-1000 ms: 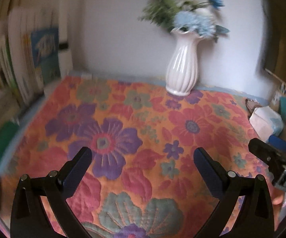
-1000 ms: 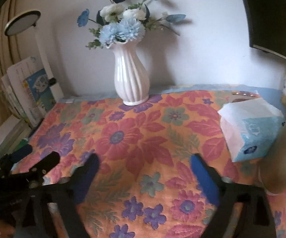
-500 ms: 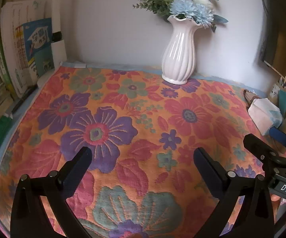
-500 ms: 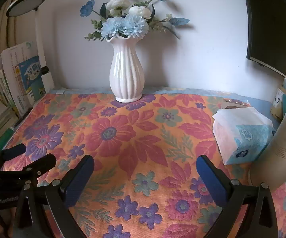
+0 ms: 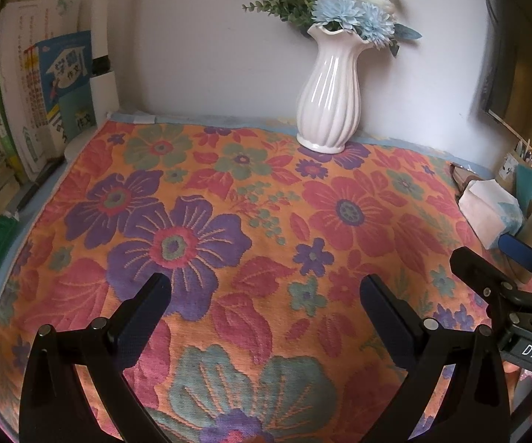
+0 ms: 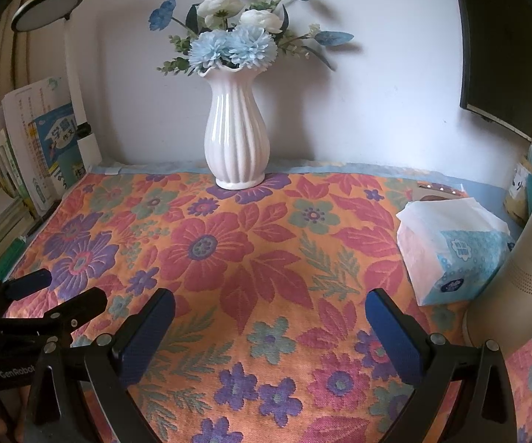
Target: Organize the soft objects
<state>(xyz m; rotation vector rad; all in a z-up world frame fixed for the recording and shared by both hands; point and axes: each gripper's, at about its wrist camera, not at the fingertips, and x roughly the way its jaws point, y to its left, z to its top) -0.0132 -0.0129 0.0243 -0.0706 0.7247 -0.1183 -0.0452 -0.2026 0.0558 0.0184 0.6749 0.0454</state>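
A floral cloth (image 5: 258, 214) (image 6: 258, 243) in orange, red and purple lies flat over the table. A soft tissue pack (image 6: 450, 247), white and light blue, rests on the cloth's right side; the left wrist view shows this tissue pack (image 5: 491, 210) at the far right. My left gripper (image 5: 264, 291) hovers open over the cloth's near part, nothing between its fingers. My right gripper (image 6: 269, 308) is open too, empty, with the pack to its right and a bit beyond. Each gripper shows at the edge of the other's view.
A white ribbed vase (image 5: 328, 99) (image 6: 237, 133) with blue and white flowers stands at the back by the wall. Books (image 5: 41, 85) lean at the left beside a white lamp (image 6: 74, 74). A pale cylinder (image 6: 524, 258) and a pen cup (image 6: 528, 188) stand at the right.
Both views have steadied and tilted slightly, with the vase and flowers now sharper and higher in frame. Both grippers stay open and empty.
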